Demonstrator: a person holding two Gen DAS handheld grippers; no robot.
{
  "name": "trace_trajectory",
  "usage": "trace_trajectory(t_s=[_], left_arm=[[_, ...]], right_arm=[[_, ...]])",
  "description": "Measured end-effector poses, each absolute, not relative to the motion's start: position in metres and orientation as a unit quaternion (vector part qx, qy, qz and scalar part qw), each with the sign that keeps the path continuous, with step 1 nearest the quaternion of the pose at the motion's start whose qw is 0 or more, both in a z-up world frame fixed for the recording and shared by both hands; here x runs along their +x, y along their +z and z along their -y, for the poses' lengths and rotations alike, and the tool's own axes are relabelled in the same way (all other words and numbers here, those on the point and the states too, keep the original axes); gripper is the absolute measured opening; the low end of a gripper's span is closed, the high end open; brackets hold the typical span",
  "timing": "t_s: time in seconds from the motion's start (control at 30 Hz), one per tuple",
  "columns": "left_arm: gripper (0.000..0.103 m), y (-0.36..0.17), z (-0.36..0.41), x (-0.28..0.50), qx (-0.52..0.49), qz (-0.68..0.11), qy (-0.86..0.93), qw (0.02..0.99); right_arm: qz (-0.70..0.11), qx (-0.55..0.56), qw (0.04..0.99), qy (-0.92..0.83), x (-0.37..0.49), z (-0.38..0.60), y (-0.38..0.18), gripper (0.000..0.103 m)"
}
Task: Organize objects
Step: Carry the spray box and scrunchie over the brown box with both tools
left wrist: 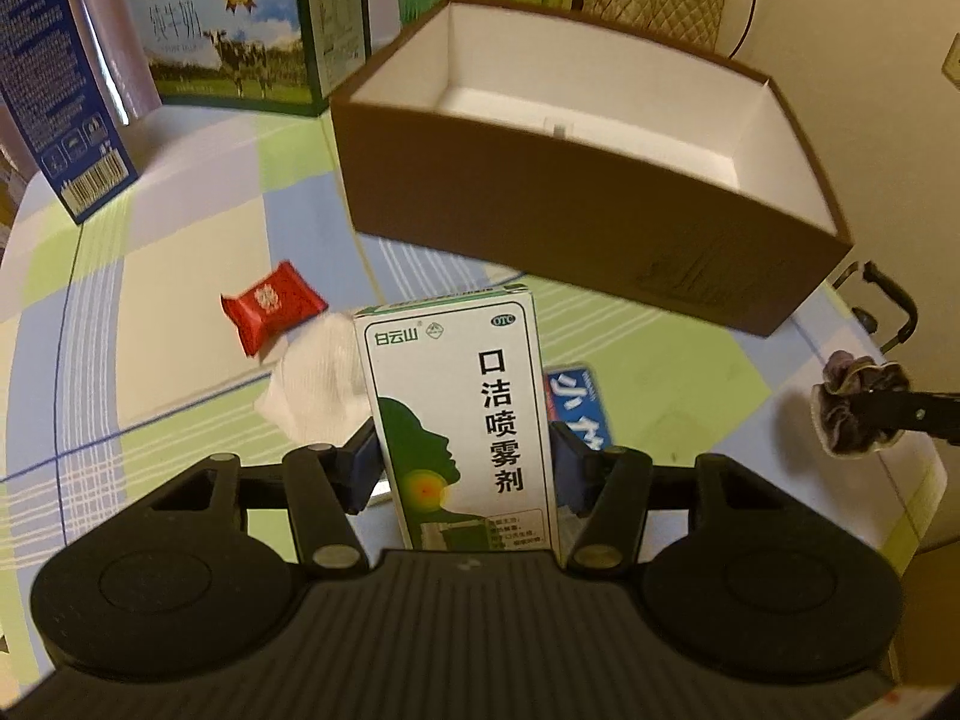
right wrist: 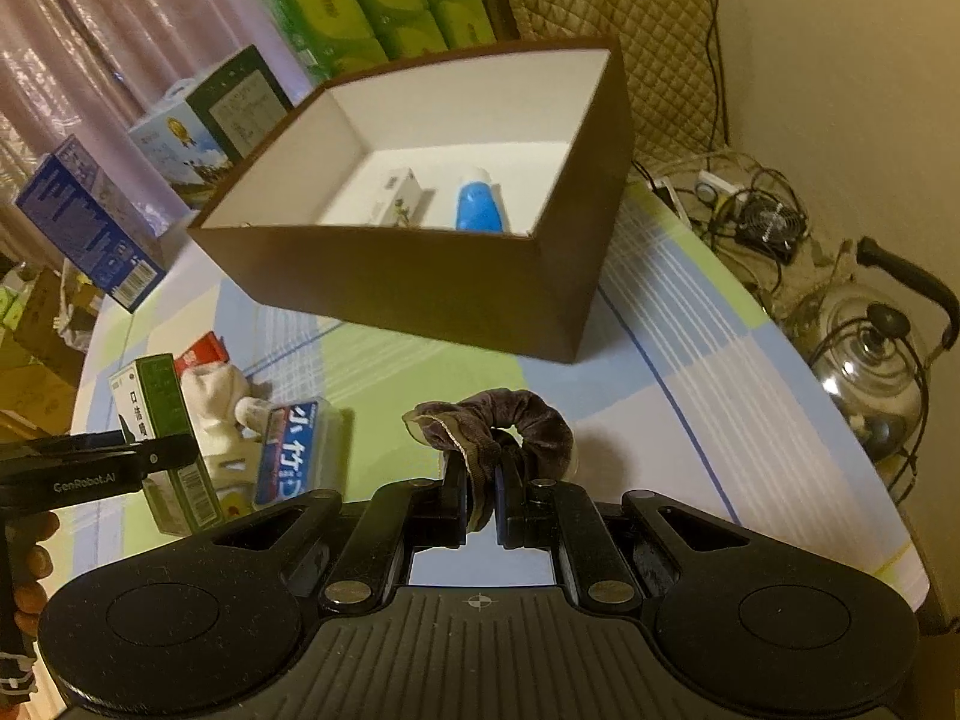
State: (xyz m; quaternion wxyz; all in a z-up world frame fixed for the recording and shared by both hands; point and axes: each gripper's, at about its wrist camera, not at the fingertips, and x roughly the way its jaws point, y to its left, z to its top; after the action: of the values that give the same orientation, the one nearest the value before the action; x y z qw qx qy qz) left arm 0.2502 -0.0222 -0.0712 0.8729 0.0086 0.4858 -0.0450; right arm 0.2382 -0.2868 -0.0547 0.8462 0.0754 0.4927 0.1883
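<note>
My left gripper (left wrist: 465, 456) is shut on a white and green spray box (left wrist: 459, 414), held upright above the table; the same spray box (right wrist: 157, 402) shows at the left of the right wrist view. My right gripper (right wrist: 480, 495) is shut on a purple velvet scrunchie (right wrist: 504, 426), also seen as the scrunchie (left wrist: 852, 405) at the right of the left wrist view. Ahead stands an open brown box (left wrist: 540, 204) with white inside. In the brown box (right wrist: 456, 282) lie a blue and white bottle (right wrist: 477, 207) and a small white carton (right wrist: 403, 195).
On the checked tablecloth (left wrist: 180, 276) lie a red packet (left wrist: 270, 306), a white cloth (left wrist: 318, 384) and a blue pack (right wrist: 291, 453). Milk cartons (left wrist: 228, 36), a blue box (left wrist: 54, 96) and green tissue packs (right wrist: 372, 0) stand behind. A kettle (right wrist: 870, 360) sits right.
</note>
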Motion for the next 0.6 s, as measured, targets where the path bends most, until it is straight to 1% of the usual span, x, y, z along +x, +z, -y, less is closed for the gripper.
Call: trace_trajectory(t_s=[0.6], left_arm=[[0.054,-0.011,0.045,0.274,0.028,-0.421,-0.081,0.903]], right_arm=[[-0.414,0.069,0.872,0.253,0.260,0.268,0.007,0.005]])
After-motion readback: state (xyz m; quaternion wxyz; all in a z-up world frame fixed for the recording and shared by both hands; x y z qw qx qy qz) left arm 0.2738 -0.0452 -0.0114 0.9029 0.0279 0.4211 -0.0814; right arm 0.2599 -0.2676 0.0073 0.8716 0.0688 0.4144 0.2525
